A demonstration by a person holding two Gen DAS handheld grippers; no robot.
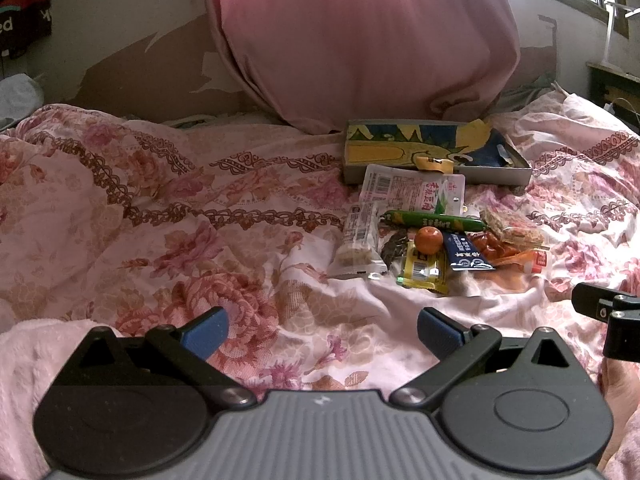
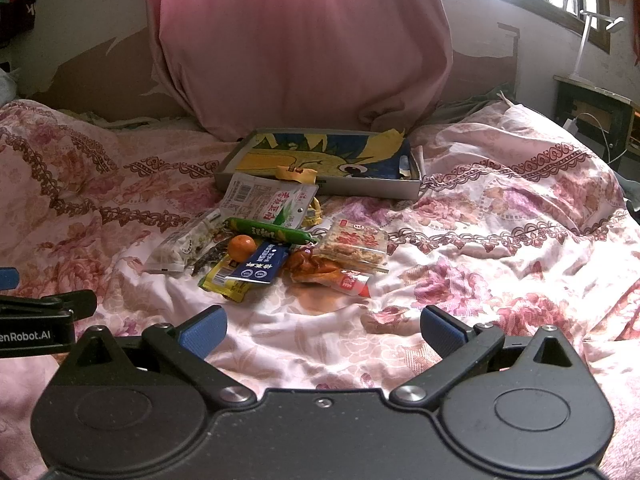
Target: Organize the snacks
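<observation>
Both tools hang low over the pink floral bedspread (image 1: 160,208), short of the snacks. The left gripper (image 1: 322,330) has its blue-padded jaws spread wide with nothing between them, and the right gripper (image 2: 324,330) is just as wide and just as empty. The heap of snacks (image 2: 272,248) lies on the cover just in front of the shallow grey cardboard tray with the blue-and-yellow cartoon lining (image 2: 320,156). In it, a white flat packet with a green leaf print (image 2: 268,202) leans against the tray's near wall, and a yellow wrapper (image 2: 296,172) hangs over that rim. A green sausage stick (image 1: 434,219) lies across the pile, with a small orange mandarin (image 1: 428,239) touching it, beside a dark blue sachet (image 2: 260,266). A big pink pillow (image 2: 300,40) stands behind the tray.
</observation>
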